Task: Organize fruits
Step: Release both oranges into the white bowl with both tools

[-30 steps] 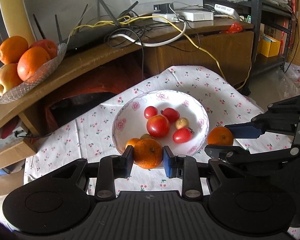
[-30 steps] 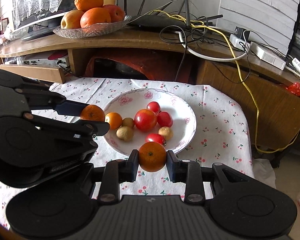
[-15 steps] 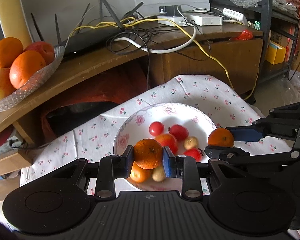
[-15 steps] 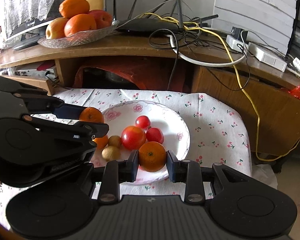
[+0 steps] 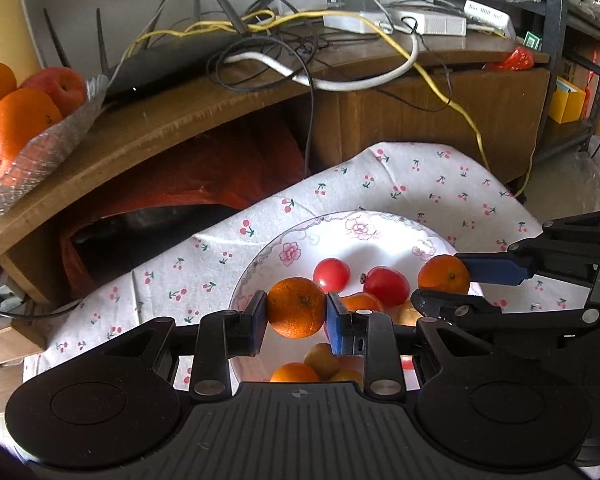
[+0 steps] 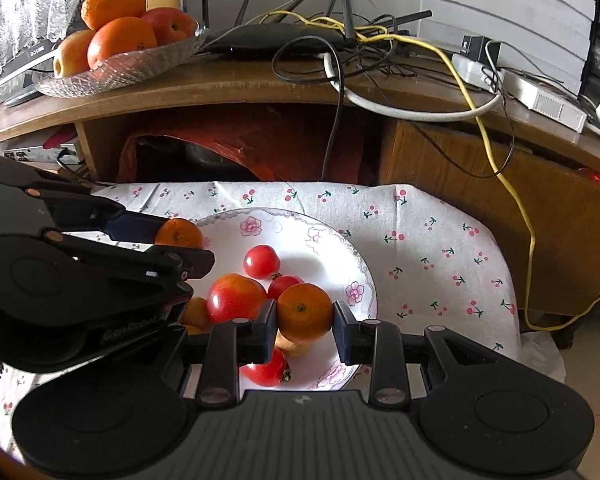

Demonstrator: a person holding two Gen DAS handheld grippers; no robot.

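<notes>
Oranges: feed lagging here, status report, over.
Left gripper shut on orange. Right gripper shut on second orange. Both over plate. Nothing blocking.

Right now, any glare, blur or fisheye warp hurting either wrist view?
Left wrist view: desk edge bows from fisheye warp, corners vignetted, held orange sharp. Right wrist view: window glare whitens the plate, highlights on the big tomato, dark corners, no real motion blur.

A glossy ceramic plate (image 6: 332, 240) sits on matt printed cloth (image 6: 420, 224), before a worn wooden desk (image 6: 240, 84).
</notes>
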